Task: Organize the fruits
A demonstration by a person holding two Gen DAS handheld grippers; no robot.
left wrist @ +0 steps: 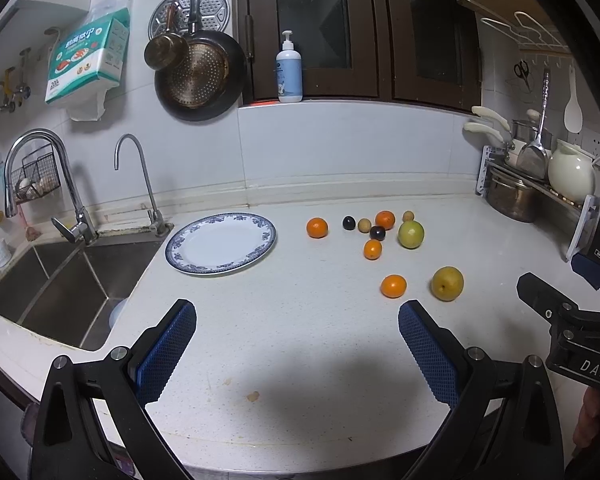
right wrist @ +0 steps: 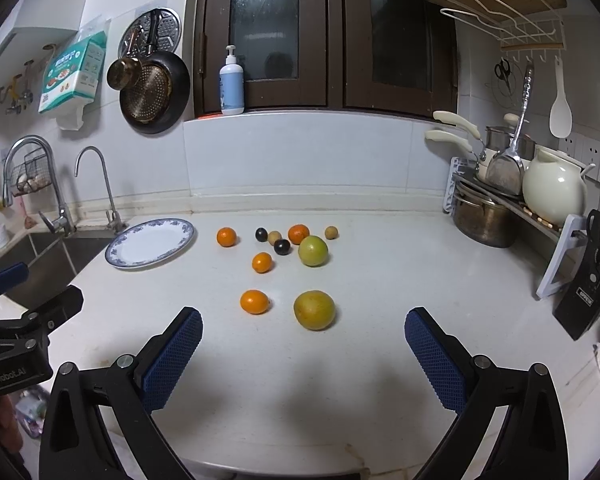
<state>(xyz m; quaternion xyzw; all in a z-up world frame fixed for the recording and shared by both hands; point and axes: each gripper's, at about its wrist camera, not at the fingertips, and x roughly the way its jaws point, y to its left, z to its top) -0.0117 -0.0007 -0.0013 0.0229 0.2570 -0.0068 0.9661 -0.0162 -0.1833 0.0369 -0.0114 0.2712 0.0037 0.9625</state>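
Observation:
A blue-rimmed white plate (left wrist: 221,243) (right wrist: 150,242) lies bare beside the sink. To its right, several fruits are scattered on the white counter: oranges (left wrist: 317,227) (right wrist: 254,301), a yellow pear (left wrist: 447,283) (right wrist: 314,309), a green fruit (left wrist: 411,234) (right wrist: 313,251), two dark plums (left wrist: 377,233) (right wrist: 282,247) and small tan fruits (right wrist: 331,232). My left gripper (left wrist: 298,320) hovers open over the near counter, holding nothing. My right gripper (right wrist: 303,326) is open too, with the pear just beyond its fingertips.
A steel sink (left wrist: 56,284) with two taps (left wrist: 140,176) drops off at the left. A rack with pots and a white jug (right wrist: 554,190) stands at the right, with a black knife block (right wrist: 588,292) nearer. A soap bottle (left wrist: 289,70) sits on the window ledge.

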